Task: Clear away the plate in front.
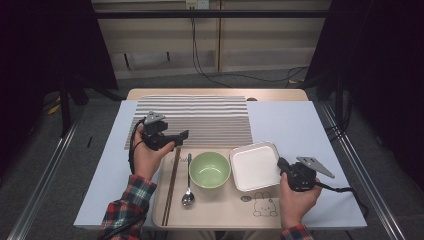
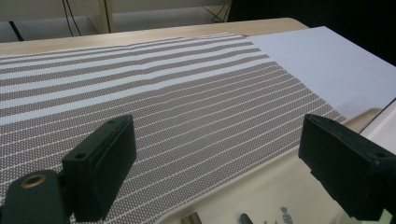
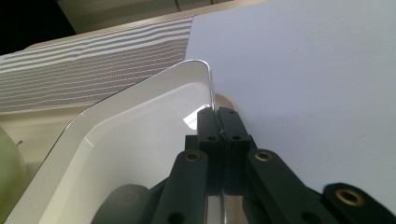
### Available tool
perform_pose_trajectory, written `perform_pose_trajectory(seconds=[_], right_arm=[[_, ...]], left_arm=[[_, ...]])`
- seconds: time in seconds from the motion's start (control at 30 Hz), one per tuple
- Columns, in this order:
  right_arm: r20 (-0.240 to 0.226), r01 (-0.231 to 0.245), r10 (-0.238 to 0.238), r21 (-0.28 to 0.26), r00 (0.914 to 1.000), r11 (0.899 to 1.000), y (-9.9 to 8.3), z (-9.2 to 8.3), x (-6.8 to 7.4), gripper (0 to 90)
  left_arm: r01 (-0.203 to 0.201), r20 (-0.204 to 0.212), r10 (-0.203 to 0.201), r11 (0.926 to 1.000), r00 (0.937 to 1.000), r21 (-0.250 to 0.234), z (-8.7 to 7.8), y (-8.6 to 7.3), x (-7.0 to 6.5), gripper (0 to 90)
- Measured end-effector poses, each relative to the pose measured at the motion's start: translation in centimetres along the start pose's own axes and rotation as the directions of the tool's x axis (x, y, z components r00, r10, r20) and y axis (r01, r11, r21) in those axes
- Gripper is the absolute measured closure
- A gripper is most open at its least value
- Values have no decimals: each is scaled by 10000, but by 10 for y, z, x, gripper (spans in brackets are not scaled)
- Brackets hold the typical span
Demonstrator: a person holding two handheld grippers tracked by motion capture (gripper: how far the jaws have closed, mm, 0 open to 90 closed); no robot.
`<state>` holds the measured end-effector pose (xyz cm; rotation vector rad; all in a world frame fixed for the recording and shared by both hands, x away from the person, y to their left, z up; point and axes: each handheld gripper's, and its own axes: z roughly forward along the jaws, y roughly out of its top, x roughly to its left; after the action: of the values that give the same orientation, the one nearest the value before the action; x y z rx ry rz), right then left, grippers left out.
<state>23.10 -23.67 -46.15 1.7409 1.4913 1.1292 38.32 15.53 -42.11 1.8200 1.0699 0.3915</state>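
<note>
A white square plate (image 1: 254,165) lies on the right side of a beige tray (image 1: 215,210), beside a green bowl (image 1: 210,170). My right gripper (image 1: 281,164) is shut on the plate's right rim; in the right gripper view the rim of the plate (image 3: 140,140) runs between its closed jaws (image 3: 217,116). Above the tray's far left corner, my left gripper (image 1: 181,136) is open and holds nothing. In the left gripper view its jaws (image 2: 215,140) stand wide apart over the striped placemat (image 2: 163,93) and the tray's edge (image 2: 261,186).
A spoon (image 1: 188,195) and a pair of chopsticks (image 1: 171,185) lie on the tray, left of the bowl. The striped placemat (image 1: 200,117) lies beyond the tray. A pale blue cover (image 1: 295,125) spreads over the table. Cables run on the floor behind.
</note>
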Motion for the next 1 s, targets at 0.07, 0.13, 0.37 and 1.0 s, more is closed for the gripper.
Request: perform_pose_trajectory(seconds=[0.07,0.13,0.37,1.0], right_arm=[[32,54,-54,-3,10000,10000,-2,0,0,894],[80,92,-93,11,9999,10000,-3,-1,1,894],[132,73,-73,-9,9999,10000,-10,-2,2,894],[-53,254,-258,-632,9997,9977,-16,-14,2,749]], left_arm=[[-40,-80,40,10000,10000,23,-1,0,1,114],[-25,-103,24,10000,9999,-25,-1,0,2,114],[71,-114,-70,10000,9999,25,0,-1,3,111],[57,-191,-56,10000,9998,58,1,0,1,109]])
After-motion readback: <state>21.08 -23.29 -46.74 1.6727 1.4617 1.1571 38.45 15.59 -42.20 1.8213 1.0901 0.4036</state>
